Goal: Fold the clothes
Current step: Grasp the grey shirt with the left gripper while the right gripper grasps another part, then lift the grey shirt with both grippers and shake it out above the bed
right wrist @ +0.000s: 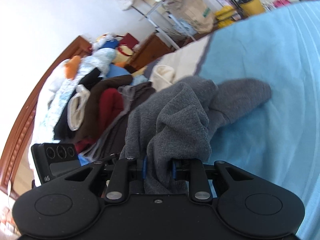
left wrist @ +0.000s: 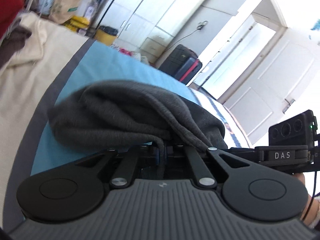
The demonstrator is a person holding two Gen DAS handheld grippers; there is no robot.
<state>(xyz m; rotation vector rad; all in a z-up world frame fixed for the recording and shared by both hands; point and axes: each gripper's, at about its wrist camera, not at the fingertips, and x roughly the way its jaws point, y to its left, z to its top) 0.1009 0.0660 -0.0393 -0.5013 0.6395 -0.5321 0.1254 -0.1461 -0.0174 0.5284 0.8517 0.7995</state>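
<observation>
White capitals reading "DAS" show on the black housing of the right claw (left wrist: 284,154) where it enters the left wrist view at the right edge; part of the same lettering appears sideways on the left claw's housing in the right wrist view. The left claw (left wrist: 161,152) is clenched on a bunched fold of the grey knit sweater (left wrist: 124,112), whose cloth runs down between its blue pads. The right claw (right wrist: 159,168) is likewise clamped on a thick gather of the grey knit sweater (right wrist: 180,116). Both views are tilted, so the claws are held rolled to one side. The sweater hangs from both claws over the light blue bedsheet (right wrist: 260,80), one rounded end resting on it. A pile of clothes (right wrist: 96,104) lies beside it, near the wooden headboard (right wrist: 24,120).
</observation>
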